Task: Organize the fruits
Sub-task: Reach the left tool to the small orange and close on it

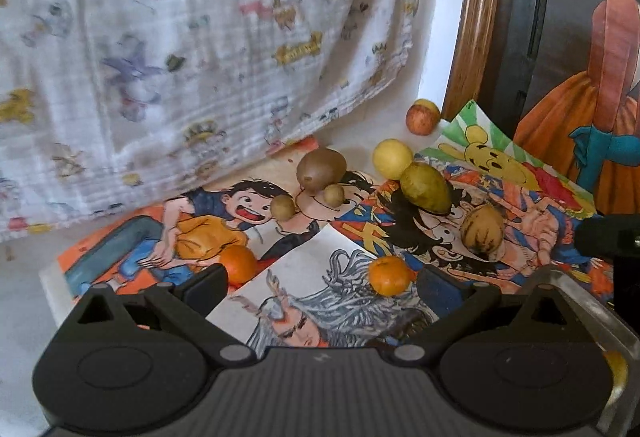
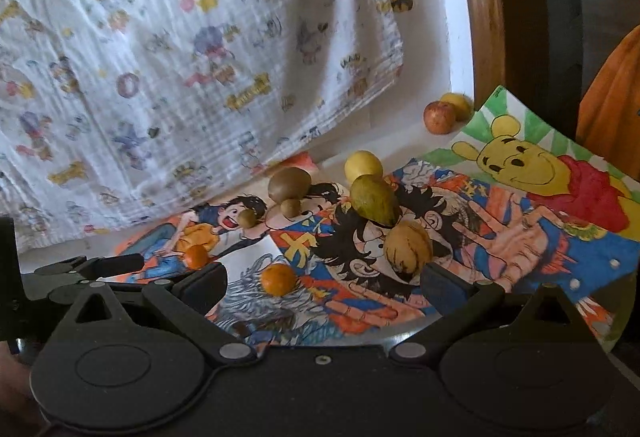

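While both grippers hang over the near edge, the work surface is a pale tabletop [image 1: 24, 301] covered w/ overlapping cartoon drawings [image 2: 520, 249]: a laughing kid in an orange shirt at left, a grey-haired figure at front centre, a yellow bear in a red top at far right. A white printed cloth [image 1: 180, 57] hangs behind as backdrop, its hem reaching the table. Right of it: white wall strip, then a curved wooden frame [image 2: 480, 17]. An orange sleeve [image 2: 612, 97] shows at the right edge of the right wrist view.

Left gripper [image 1: 320, 283]: fingers wide apart, nothing between. Right gripper [image 2: 324, 283]: same, spread, empty.

Fruit, all loose on the drawings or table:
- 2 oranges, front: one [image 1: 239, 264] just beside the left finger of the left gripper, other [image 1: 387, 275] near its right finger.
- tan streaked fruit [image 2: 408, 252] mid-right.
- green mango [image 2: 374, 200] behind it, touching a yellow round fruit [image 2: 363, 165].
- big brown fruit [image 1: 321, 169] centre-back w/ 2 small brown ones [image 1: 334, 194] [image 1: 282, 207] close in front.
- red apple [image 2: 439, 117] far back by the wall, a yellow fruit [image 2: 458, 104] partly hidden behind it.
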Available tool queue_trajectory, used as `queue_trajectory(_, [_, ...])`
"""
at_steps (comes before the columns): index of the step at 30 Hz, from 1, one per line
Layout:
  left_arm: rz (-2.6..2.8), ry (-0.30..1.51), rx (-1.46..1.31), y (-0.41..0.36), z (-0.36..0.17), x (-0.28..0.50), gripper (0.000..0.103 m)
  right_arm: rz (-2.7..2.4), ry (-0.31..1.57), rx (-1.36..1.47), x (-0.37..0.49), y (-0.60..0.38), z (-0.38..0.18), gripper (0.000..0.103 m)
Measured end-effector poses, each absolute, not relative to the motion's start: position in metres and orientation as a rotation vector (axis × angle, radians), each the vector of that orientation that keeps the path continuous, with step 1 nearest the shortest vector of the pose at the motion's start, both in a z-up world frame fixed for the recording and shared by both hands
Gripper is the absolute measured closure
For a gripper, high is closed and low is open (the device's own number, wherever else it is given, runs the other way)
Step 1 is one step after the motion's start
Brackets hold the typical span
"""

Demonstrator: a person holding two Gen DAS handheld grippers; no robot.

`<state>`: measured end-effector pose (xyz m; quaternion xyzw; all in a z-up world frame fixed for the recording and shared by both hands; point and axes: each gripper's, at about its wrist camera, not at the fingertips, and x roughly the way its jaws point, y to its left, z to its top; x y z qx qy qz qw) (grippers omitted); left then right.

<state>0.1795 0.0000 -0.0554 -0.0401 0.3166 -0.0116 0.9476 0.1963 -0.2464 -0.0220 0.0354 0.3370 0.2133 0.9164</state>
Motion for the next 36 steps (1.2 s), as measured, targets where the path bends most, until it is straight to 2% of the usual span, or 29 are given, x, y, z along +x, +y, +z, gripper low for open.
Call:
queue_trajectory(19, [-0.105,0.706,-0.058,-0.026,-0.086,0.234,0.001,0.435,0.759,0.060,0.270,-0.234,-0.056,0.001])
queue_trajectory(22, [-0.115,0.725,-0.042,-0.034,-0.091,0.241,0.004,0.425,0.766,0.062,0.279,-0.235,-0.059,0.001])
queue_trajectory(25, [-0.117,0.753,-0.028,-0.039,-0.098,0.249,0.014,0.416,0.771,0.070,0.286,-0.237,-0.062,0.001])
queue_trajectory(27, [-0.113,0.770,-0.028,-0.040,-0.102,0.253,0.027,0.414,0.774,0.071,0.289,-0.238,-0.064,0.001])
queue_trajectory(34, [-0.132,0.793,-0.031,-0.043,-0.108,0.258,0.039,0.418,0.783,0.072,0.296,-0.238,-0.068,0.000])
queue_trajectory(36, [-0.140,0.797,-0.029,-0.044,-0.109,0.258,0.047,0.418,0.785,0.069,0.298,-0.236,-0.070,0.000])
